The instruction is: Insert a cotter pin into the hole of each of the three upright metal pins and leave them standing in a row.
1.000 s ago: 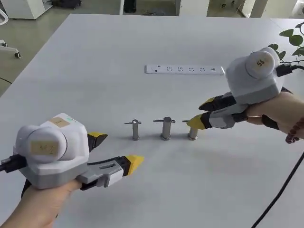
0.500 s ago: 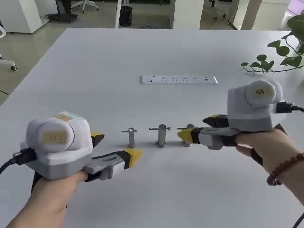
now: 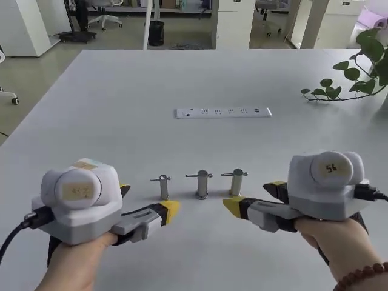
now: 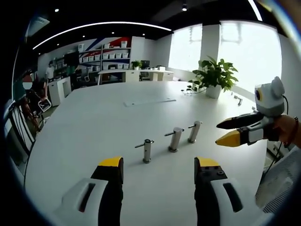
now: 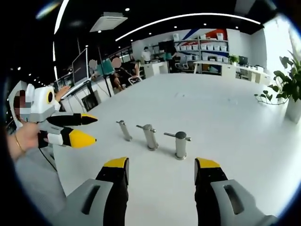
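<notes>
You are holding the left gripper low over the near part of the table. Your left hand is wrapping its grip from below, and the jaws are pointing right and slightly forward. They are standing apart, with nothing between them. You are holding the right gripper at about the same height on the other side. Your right hand is closing around its grip, a bracelet is showing at the wrist, and the jaws are pointing left, toward the other gripper. Those jaws are also standing apart and are gripping nothing. Neither gripper is touching the work. The three pins are standing upright in a row on the table, just beyond the gap between the two sets of yellow tips. A cotter pin is sticking out sideways near the top of each one. In each gripper view the row is sitting ahead of that gripper's open jaws, with the other gripper coming in from the side. A power strip is lying farther back, and a plant is trailing over the far right edge.
</notes>
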Motion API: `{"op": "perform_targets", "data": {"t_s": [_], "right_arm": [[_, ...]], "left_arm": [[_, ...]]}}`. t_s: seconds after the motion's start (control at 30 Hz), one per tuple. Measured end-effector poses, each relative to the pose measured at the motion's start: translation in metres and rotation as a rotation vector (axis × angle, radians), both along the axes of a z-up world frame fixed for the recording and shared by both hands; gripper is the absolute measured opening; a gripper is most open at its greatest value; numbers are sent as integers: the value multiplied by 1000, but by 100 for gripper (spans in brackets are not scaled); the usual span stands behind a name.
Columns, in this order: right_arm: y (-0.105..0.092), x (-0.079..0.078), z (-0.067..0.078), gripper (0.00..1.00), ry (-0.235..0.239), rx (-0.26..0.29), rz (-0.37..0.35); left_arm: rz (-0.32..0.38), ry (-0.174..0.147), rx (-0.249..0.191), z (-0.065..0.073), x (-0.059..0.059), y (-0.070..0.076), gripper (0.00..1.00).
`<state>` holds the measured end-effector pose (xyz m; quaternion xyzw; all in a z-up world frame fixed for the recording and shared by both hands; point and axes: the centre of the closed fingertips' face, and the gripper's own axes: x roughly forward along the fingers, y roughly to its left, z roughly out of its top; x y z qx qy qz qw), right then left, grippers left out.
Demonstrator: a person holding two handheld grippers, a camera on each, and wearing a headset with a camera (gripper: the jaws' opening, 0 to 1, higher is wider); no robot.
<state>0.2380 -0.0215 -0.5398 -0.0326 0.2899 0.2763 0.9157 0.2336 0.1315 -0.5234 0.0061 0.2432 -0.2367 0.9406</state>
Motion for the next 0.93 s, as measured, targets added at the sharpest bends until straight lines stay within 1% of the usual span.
{"op": "perform_targets", "data": {"t_s": [0.07,0.1,0.13,0.17,0.2,0.23,0.3,0.33,0.4,0.47,0.57,0.87,0.93], "right_arm": [[0,1,0,53,-11,-9,-4],[1,2,3,53,-19,19,-15],[5,2,5,53,-13,74,-25],[9,2,7,53,6,148,-43],[10,2,7,54,16,179,-52],[8,3,7,54,16,189,-66],[7,2,5,54,5,156,-55],[8,1,5,54,8,158,-52],[11,-1,6,54,22,181,-50],[12,-2,6,55,20,177,-47],[13,-3,5,54,12,136,-33],[11,-4,5,54,6,98,-26],[11,-4,6,54,2,97,-26]], "left_arm": [[-1,-1,1,0,-1,-1,60],[0,-3,-1,0,-1,-1,60],[2,-4,-5,0,-1,-2,60],[-1,-5,-12,1,-1,-3,60],[-1,-4,-16,1,-1,-3,59],[2,-5,-23,2,-2,-3,59],[6,-8,-44,5,-2,-3,59],[7,-9,-46,5,-2,-2,59],[13,-11,-43,5,-2,-1,59],[14,-9,-46,5,-2,0,60],[6,-4,-55,5,-3,-2,58],[6,-9,-49,6,-2,-1,60],[8,-8,-47,6,-2,1,60]]}}
